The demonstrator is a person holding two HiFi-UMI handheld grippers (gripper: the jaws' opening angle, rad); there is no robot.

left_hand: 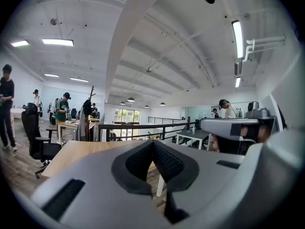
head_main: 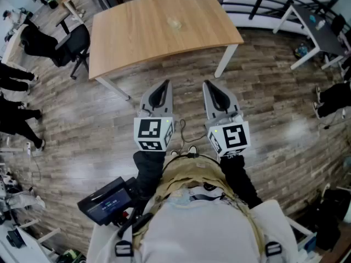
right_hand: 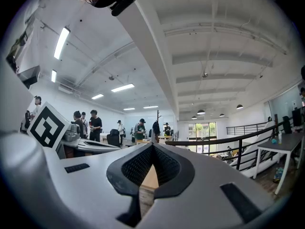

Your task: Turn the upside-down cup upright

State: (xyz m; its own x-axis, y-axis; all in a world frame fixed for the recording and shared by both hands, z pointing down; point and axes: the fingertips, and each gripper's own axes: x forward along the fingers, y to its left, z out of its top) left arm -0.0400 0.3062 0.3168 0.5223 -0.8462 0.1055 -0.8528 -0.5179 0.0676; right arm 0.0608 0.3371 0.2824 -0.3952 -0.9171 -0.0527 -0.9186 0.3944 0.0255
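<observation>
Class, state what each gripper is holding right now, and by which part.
Nothing. Both the left gripper and right gripper are shut and empty; the cup sits on the table.

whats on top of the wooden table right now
A small clear cup sits near the middle of the table. It is too small and see-through in the head view to tell which way up it stands, or whether it covers anything.

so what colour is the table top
Light brown wood grain; the table top shows best in the head view.
</observation>
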